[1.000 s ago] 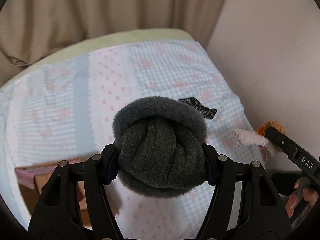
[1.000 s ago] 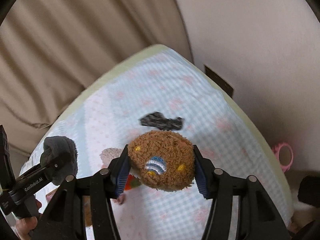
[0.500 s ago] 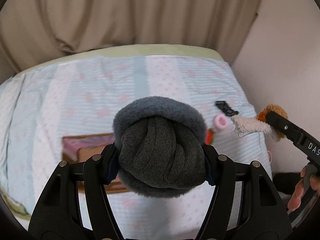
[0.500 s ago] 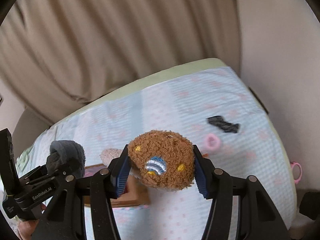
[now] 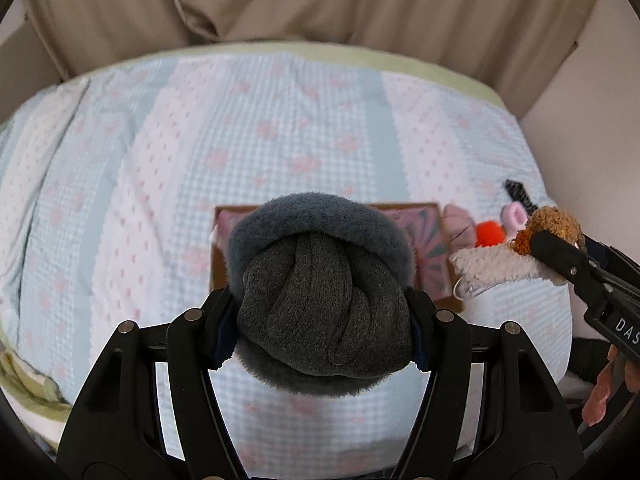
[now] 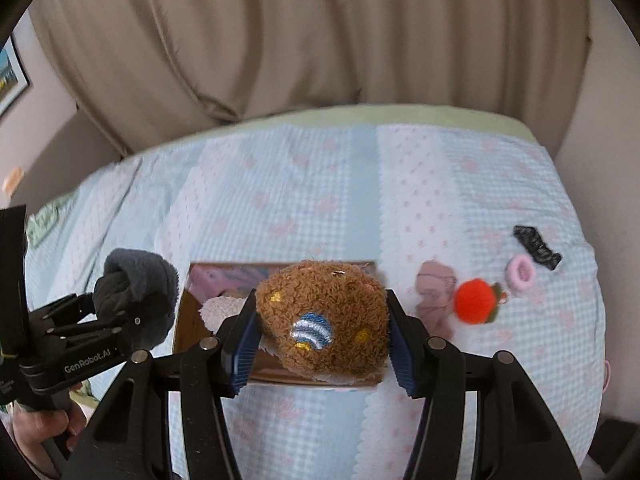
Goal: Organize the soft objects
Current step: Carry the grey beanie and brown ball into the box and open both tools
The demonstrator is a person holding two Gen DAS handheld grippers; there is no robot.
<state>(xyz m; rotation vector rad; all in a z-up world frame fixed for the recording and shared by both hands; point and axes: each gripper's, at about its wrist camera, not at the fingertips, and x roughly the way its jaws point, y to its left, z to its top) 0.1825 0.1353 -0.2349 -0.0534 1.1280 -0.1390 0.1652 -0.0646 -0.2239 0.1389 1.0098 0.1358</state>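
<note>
My left gripper (image 5: 322, 316) is shut on a dark grey rolled fleece bundle (image 5: 320, 300) and holds it above the bed, in front of a shallow cardboard box (image 5: 436, 264) with a pink lining. The bundle also shows in the right wrist view (image 6: 136, 296). My right gripper (image 6: 320, 332) is shut on a brown plush toy (image 6: 324, 316) with a blue-and-white striped patch, held over the same box (image 6: 192, 320). The plush also shows in the left wrist view (image 5: 552, 226), with its white part (image 5: 496, 266) sticking out.
On the blue-and-pink bedspread (image 6: 304, 200), right of the box, lie a pinkish cloth piece (image 6: 434, 296), an orange pompom (image 6: 478, 300), a pink hair tie (image 6: 520, 272) and a black fabric piece (image 6: 536, 246). Beige curtains (image 6: 304, 40) hang behind the bed; a wall stands at right.
Both grippers have swung left across the bed, holding their objects. The box has come from the lower left to the middle, right behind both objects.
</note>
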